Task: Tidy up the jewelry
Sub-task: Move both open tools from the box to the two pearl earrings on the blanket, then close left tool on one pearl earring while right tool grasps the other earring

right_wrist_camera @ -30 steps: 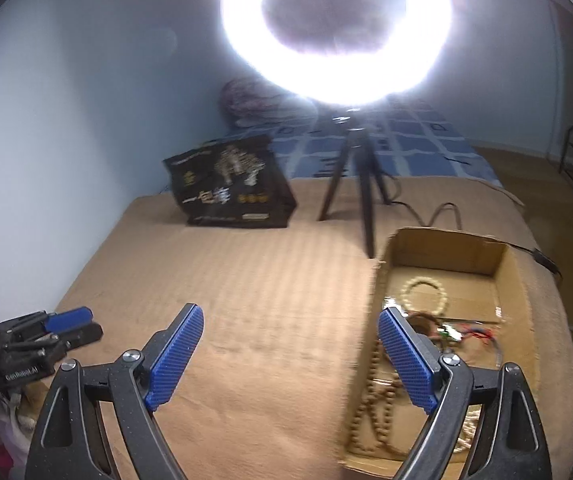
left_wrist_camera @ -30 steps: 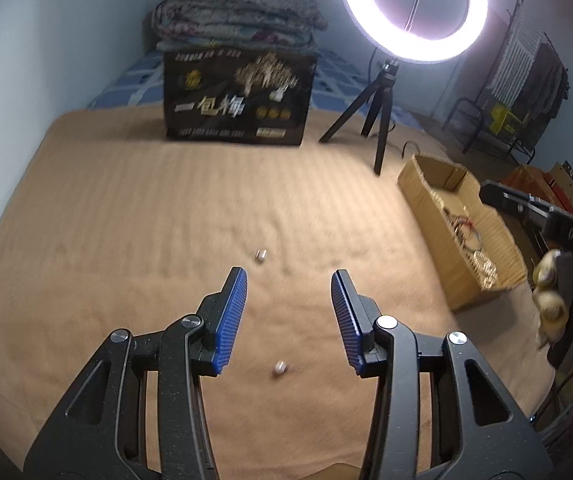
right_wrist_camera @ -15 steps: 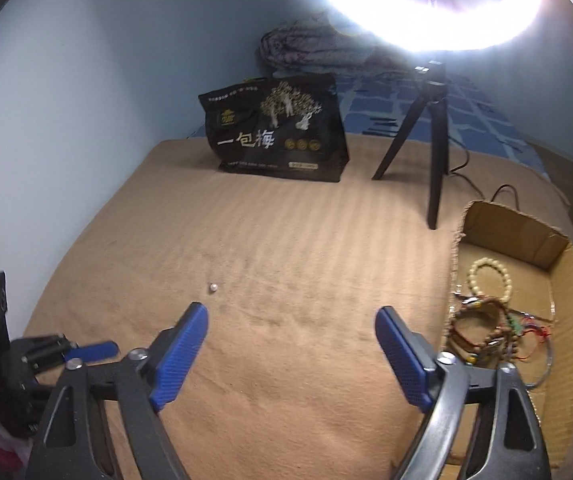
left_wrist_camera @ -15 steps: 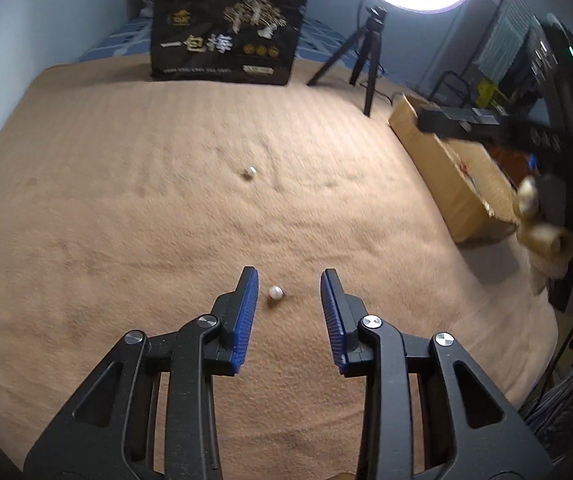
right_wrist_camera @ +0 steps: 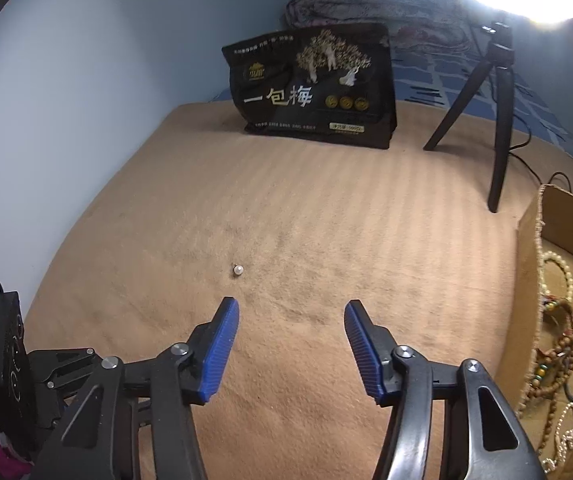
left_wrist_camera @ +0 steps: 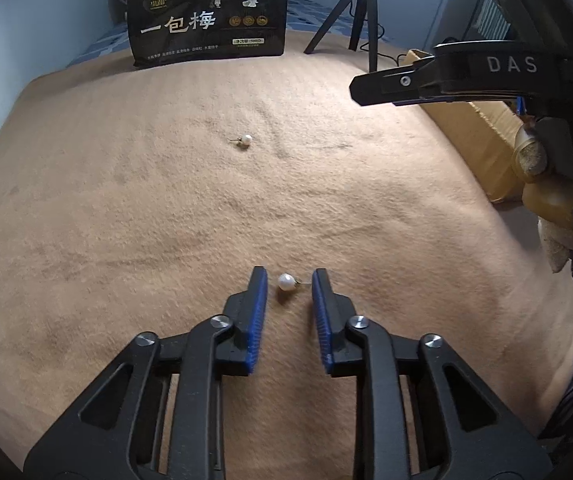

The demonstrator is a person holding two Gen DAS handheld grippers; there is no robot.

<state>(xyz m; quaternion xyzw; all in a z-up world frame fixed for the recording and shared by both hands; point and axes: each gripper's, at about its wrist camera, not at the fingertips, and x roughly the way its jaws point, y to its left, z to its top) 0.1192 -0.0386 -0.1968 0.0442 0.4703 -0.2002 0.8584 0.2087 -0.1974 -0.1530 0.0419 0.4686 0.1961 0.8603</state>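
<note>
Pearl earring (left_wrist_camera: pixel 285 281) sits btwn L gripper (left_wrist_camera: pixel 289 278) pads, not yet pinched; step = pickup. Next: squeeze, carry to cardboard box (right_wrist_camera: pixel 528 264). R gripper (right_wrist_camera: pixel 291 309) released, idle.

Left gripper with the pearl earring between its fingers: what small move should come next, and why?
Probably close the left gripper on the near pearl earring. The earring lies on the blanket between the open blue fingertips, touching neither, so nothing holds it yet.
</note>
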